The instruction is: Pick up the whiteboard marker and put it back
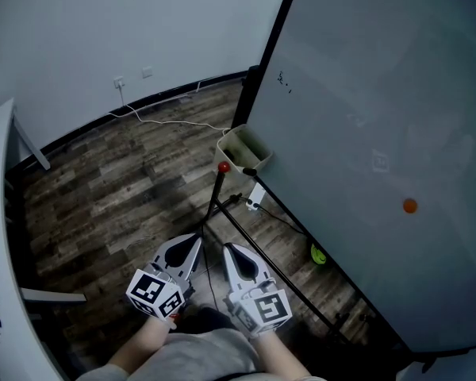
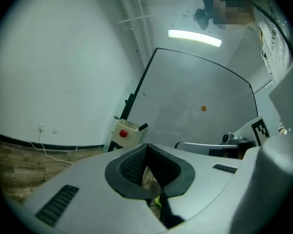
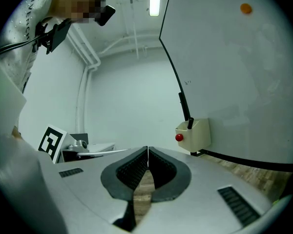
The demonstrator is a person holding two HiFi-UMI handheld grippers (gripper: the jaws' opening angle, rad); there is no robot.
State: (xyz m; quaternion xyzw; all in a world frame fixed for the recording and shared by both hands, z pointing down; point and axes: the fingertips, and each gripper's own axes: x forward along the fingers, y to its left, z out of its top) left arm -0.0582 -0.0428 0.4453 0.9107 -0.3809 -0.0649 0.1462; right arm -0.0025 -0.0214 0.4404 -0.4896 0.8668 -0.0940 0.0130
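Left gripper (image 1: 193, 241) and right gripper (image 1: 230, 252) are hovering well short of the whiteboard (image 1: 381, 117), jaws pressed together, holding nothing. The whiteboard marker (image 1: 249, 171) is sticking out of the beige holder (image 1: 242, 145) at the whiteboard's lower corner. The pick-up is seemingly not begun, calling for advancing and opening one claw.

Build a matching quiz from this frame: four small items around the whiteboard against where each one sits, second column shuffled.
Items
1. orange magnet
2. red magnet
3. black marker
4. green object

Places
A. on the floor below the whiteboard
B. sticking out of the top of the beige box
C. on the beige box's front face
D. on the whiteboard's face

Pairs: 1-D, 2-C, 3-B, 4-A
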